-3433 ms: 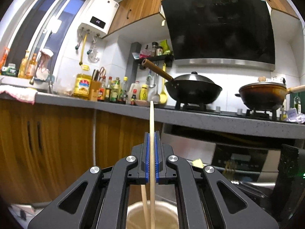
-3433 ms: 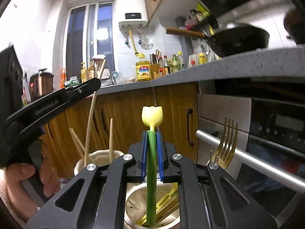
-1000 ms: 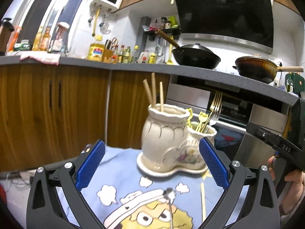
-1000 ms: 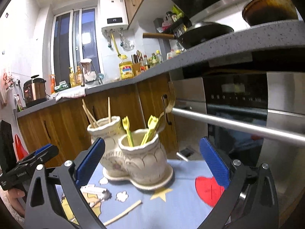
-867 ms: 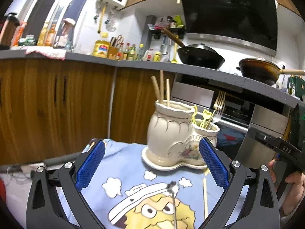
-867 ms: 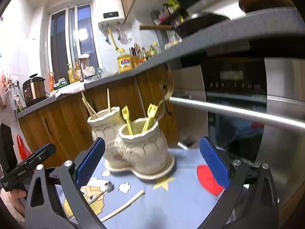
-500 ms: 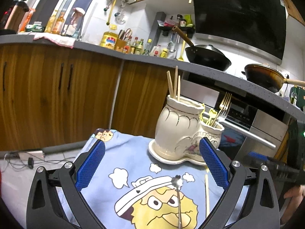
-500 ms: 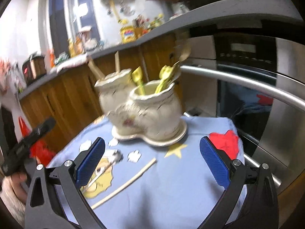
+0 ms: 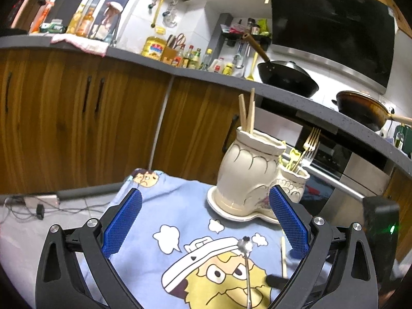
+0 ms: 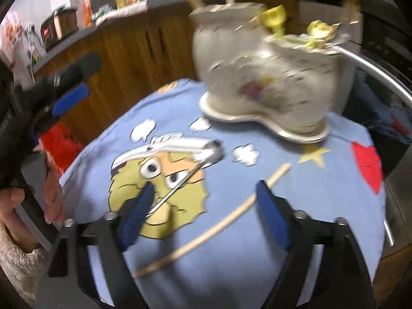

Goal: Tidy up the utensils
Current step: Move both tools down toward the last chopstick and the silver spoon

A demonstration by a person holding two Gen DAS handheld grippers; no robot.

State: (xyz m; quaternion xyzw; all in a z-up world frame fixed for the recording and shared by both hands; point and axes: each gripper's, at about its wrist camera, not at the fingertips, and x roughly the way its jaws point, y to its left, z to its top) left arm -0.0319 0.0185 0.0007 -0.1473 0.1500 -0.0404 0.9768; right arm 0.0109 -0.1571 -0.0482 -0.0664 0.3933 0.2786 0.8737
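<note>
A cream ceramic double holder [image 9: 247, 180] stands on a blue cartoon cloth [image 9: 180, 221]; it also shows, blurred, in the right wrist view [image 10: 267, 82]. Chopsticks [image 9: 247, 113] stand in its taller pot; a fork [image 9: 310, 144] and yellow-green utensils stand in the lower pot. A metal spoon [image 9: 246, 262] and one wooden chopstick [image 9: 283, 255] lie on the cloth, the spoon [image 10: 185, 177] and chopstick [image 10: 226, 216] also showing in the right wrist view. My left gripper [image 9: 203, 229] is open and empty. My right gripper [image 10: 203, 216] is open and empty, low over the chopstick and spoon.
Wooden cabinets [image 9: 77, 118] and a grey counter with bottles stand behind. A wok [image 9: 285, 77] and a pan [image 9: 360, 108] sit on the stove. An oven with a steel handle [image 9: 334, 182] is at the right. Cables [image 9: 38, 208] lie on the floor at left.
Both grippers let go of their utensils into the holder, opened and drew back. The right gripper has dropped low over the chopstick and spoon on the cloth, with motion blur.
</note>
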